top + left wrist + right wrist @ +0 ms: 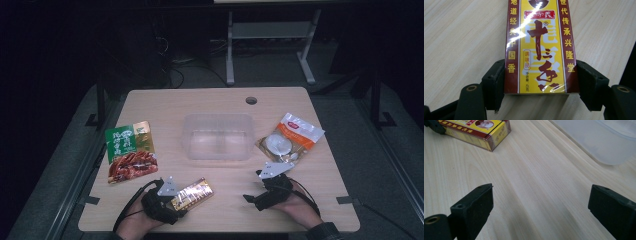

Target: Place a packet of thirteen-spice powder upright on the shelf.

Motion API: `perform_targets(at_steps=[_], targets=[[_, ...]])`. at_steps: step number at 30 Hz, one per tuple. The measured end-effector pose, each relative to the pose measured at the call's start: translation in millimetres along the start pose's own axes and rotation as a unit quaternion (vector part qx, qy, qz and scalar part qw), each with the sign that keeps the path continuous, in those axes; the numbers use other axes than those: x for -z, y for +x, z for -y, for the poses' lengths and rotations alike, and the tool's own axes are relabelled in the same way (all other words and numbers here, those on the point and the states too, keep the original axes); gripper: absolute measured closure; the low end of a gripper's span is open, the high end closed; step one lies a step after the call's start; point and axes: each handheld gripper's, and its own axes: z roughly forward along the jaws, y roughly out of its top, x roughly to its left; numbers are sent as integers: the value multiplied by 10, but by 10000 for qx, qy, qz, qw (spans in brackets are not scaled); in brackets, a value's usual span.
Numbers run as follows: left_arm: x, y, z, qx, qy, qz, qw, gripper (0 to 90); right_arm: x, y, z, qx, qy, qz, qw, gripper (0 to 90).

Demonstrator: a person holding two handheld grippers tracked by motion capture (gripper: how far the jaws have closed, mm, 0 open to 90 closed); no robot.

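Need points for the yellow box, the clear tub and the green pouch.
yellow box point(540, 50), left gripper view, middle of its printed top face.
clear tub point(218, 118), high view, far rim.
green pouch point(131, 151), high view, middle of its front.

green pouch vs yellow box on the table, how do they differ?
The green pouch is a flat soft bag with a food photo; the yellow box is a stiff carton with red borders and printed characters. The green pouch lies free at the table's left, while the yellow box sits between the left gripper's jaws, which touch its sides. The pouch looks larger. Both lie flat on the wooden table.
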Motion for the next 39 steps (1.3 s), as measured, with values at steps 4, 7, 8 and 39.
perform_targets(at_steps=[4, 7, 8, 39], targets=[[7, 22, -3, -78, 38, 11, 10000, 318, 5, 3, 0, -19, -9, -6, 10000, 57], [13, 40, -3, -60, 49, 61, 10000, 320, 11, 6, -2, -18, -11, -17, 10000, 57], [13, 40, -3, -60, 49, 61, 10000, 320, 11, 6, -3, -6, -20, -22, 10000, 57], [274, 164, -288, -120, -1288, 583, 9899, 322, 136, 12, -84, 82, -165, -533, 9984, 69]])
